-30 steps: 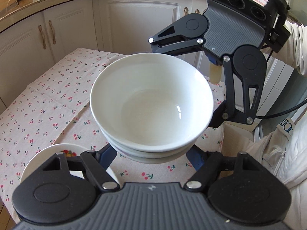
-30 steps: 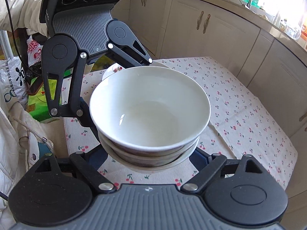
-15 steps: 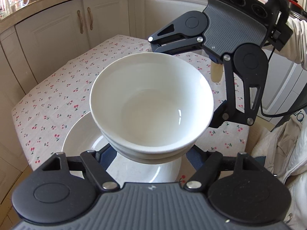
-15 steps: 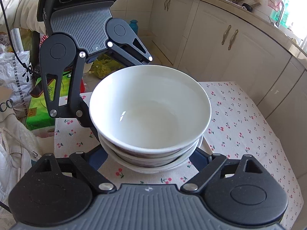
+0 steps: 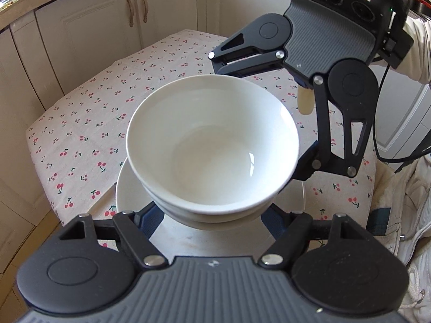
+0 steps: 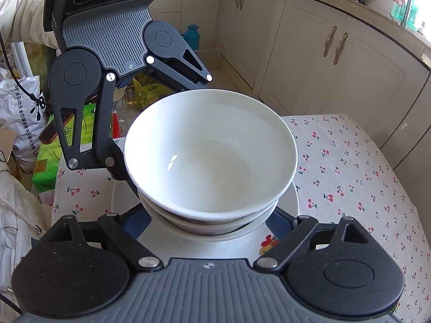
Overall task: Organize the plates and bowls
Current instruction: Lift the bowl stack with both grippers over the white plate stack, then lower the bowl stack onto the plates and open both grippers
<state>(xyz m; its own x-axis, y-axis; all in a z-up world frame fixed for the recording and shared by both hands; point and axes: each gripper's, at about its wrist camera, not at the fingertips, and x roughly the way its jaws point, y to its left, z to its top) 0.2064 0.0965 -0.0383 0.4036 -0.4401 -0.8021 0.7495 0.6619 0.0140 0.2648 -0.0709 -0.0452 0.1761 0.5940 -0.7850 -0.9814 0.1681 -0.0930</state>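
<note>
the stack of white bowls hangs in the air between both tools, right over a white plate that sits on the table with the cherry-print cloth. looks like two or three bowls nested, hard to count the lower ones.

the left tool has its blue pads on either side of the lowest bowls, pinching the stack down near the base. the right tool does the same from the opposite side, jaws set a bit wider and closed on the stack too. so it's a four-point hold around the bottom.

handling-wise i'd guess glazed ceramic: stiff, fairly heavy as a stack, slick, and it'll chip or crack if it drops. the nested bowls can also shift against each other, so gripping low on the outer walls seems the sane spot, not the thin top rim.

orientation: mouths up, rim roughly level, maybe tipped a touch. round, so no real long axis except the vertical stacking one, and that points down at the plate. in the right wrist view the plate shows a small cartoon print near its edge.
</note>
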